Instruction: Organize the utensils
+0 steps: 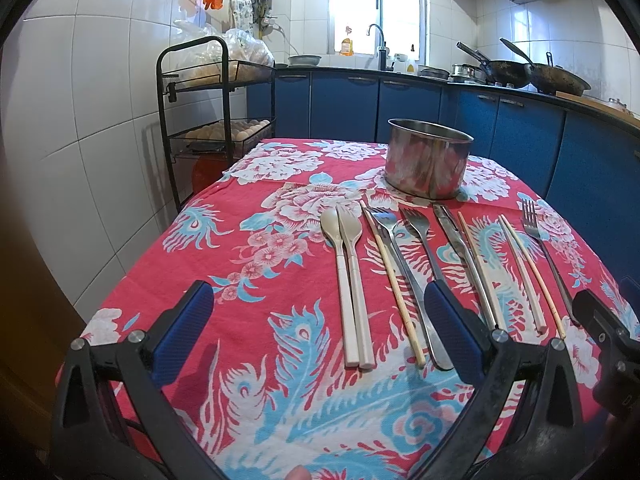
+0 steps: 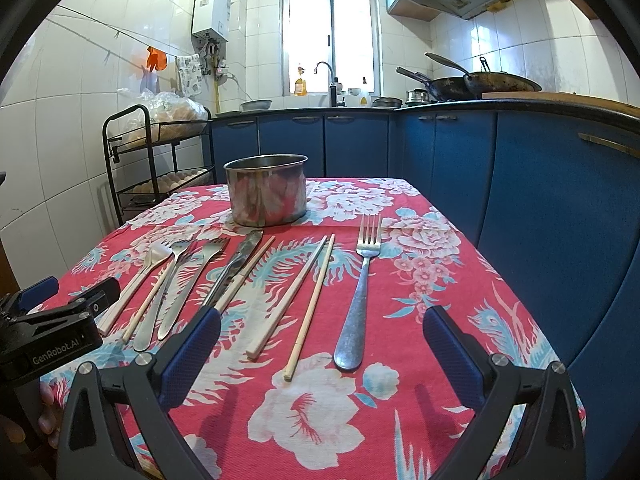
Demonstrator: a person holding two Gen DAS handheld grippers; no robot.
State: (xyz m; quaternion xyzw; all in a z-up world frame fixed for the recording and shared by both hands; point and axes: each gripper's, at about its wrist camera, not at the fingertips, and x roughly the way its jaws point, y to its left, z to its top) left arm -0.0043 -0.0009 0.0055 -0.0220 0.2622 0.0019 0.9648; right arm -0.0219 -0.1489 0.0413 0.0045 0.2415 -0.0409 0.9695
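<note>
With both the left tool (image 1: 320, 328) and the right tool (image 2: 322, 354) wide open and empty, you face the steel fork (image 2: 357, 292) at twelve o'clock, before the pot (image 2: 266, 190) on the worktop (image 2: 420, 380): stiff, thin, likely slippery, so pinch mid-handle.

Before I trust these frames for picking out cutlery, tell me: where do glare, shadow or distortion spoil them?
Left wrist view: window blown out white, walls bowed by the fisheye, cutlery sharp. Right wrist view: window overexposed too, pot mirrors the cloth, fingers throw soft shadows on it.
</note>
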